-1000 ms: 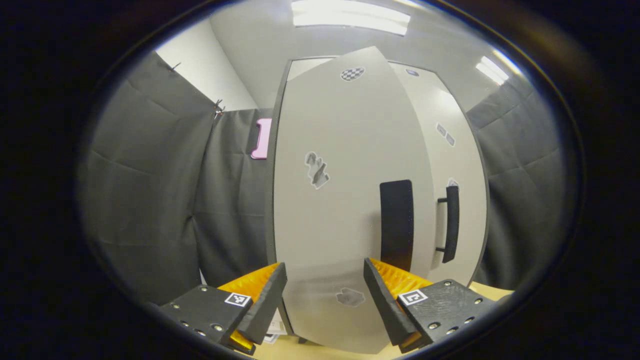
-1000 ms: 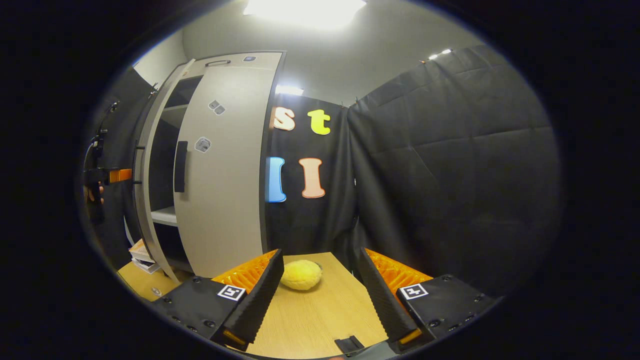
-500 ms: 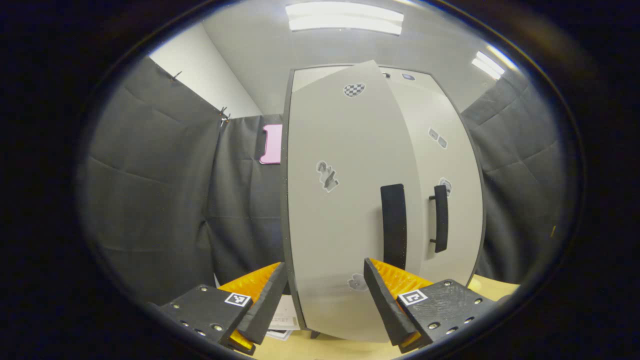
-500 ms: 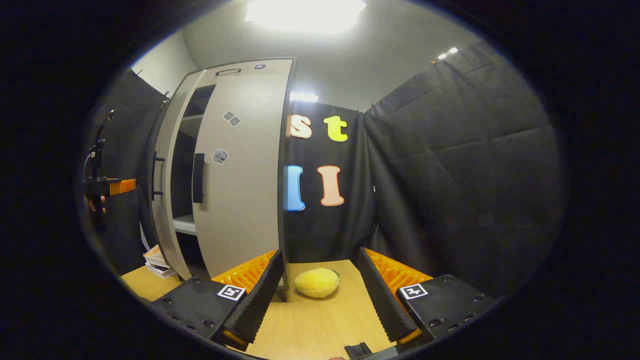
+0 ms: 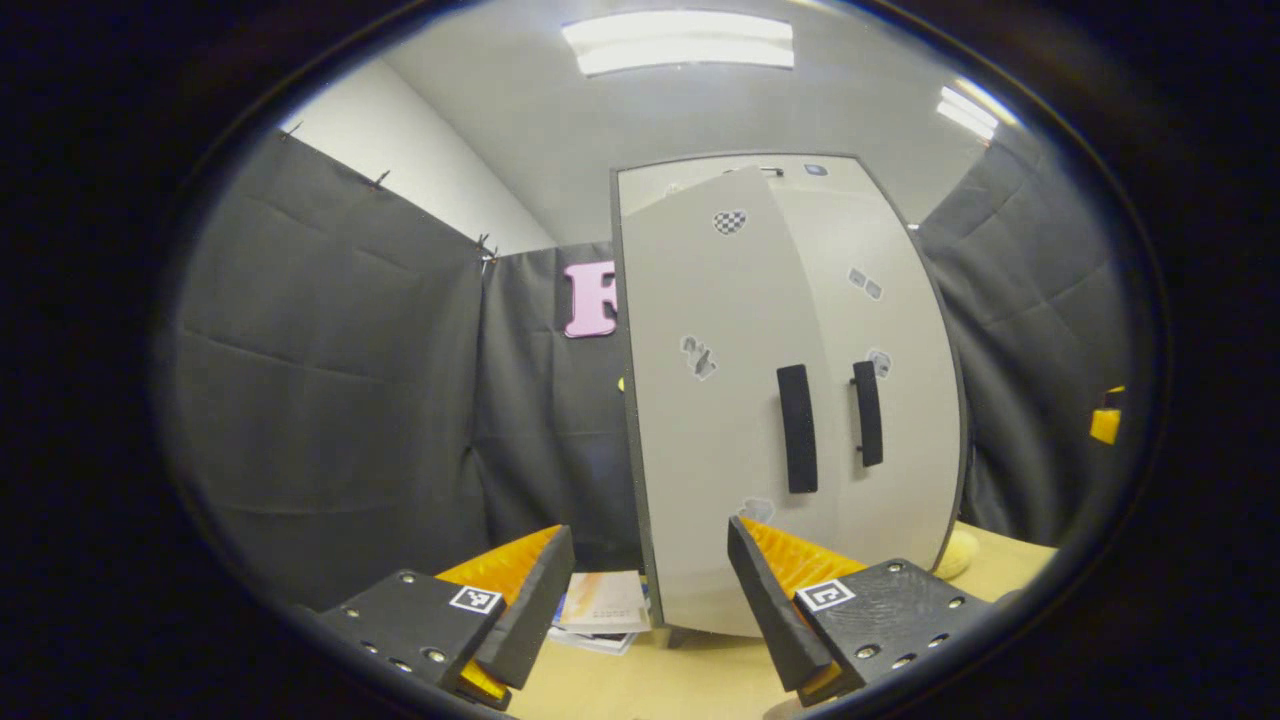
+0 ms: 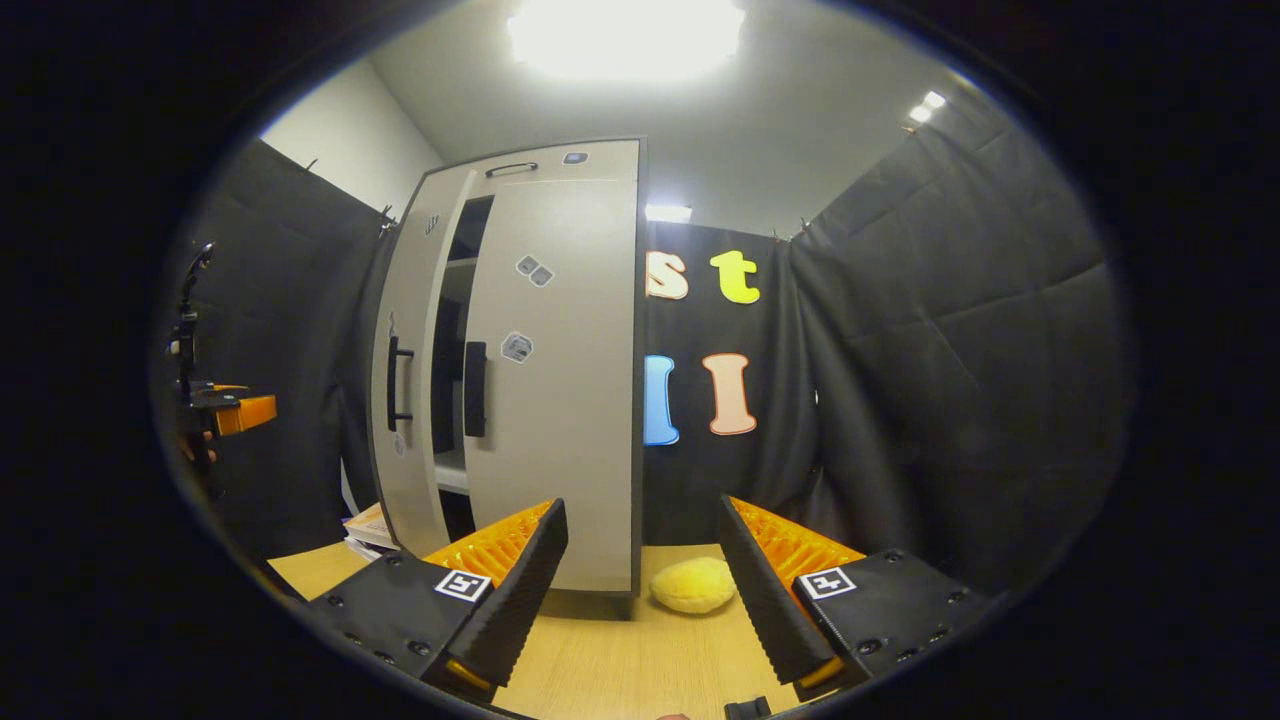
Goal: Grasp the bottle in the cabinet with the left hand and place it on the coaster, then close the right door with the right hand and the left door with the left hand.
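A yellow plush lump (image 6: 692, 586) lies on the wooden table (image 6: 620, 660); stacked booklets (image 5: 603, 608) sit beside the cabinet's foot.

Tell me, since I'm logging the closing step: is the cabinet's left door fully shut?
Not fully shut. In the right gripper view a dark gap remains between the left door and the right door, with a shelf visible inside.

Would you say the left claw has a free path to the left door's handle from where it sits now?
Probably yes: the left claw is open and empty, facing the left door, with nothing between it and the black handle. It sits well back, so it must move in.
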